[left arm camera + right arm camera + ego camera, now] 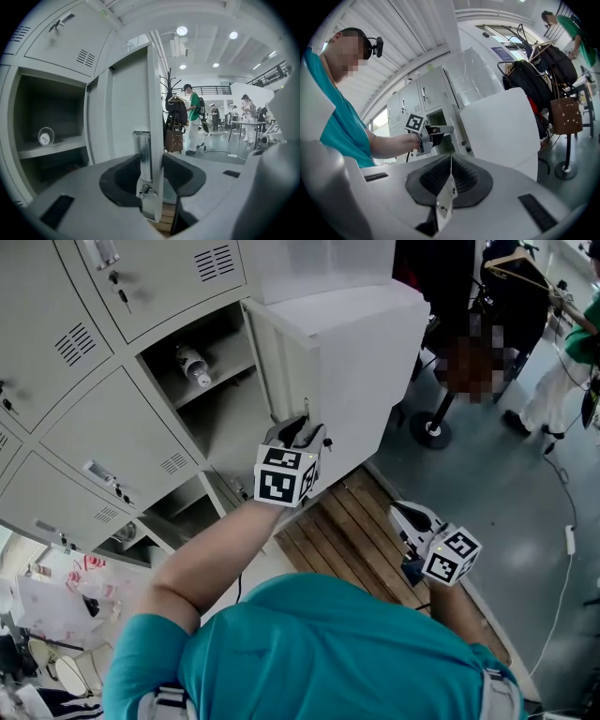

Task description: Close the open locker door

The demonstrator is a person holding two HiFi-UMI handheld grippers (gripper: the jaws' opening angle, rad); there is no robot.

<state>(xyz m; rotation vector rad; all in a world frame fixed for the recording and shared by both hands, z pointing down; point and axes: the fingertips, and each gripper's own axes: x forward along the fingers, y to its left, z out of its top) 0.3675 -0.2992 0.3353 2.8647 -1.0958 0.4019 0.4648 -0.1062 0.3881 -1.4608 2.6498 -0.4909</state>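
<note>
Head view has the locker bank (103, 427) filling the left, with the open door (347, 362) swung out toward me. My left tool (298, 434) is released, its jaws straddling the door's free edge by the latch (144, 190). I'd guess pushing along the hinge arc beats clamping. Right tool (412, 521) hangs low, clenched on a thin flat tab (446, 197). The open compartment (220, 381) holds a bottle (192, 367) lying on its shelf.
</note>
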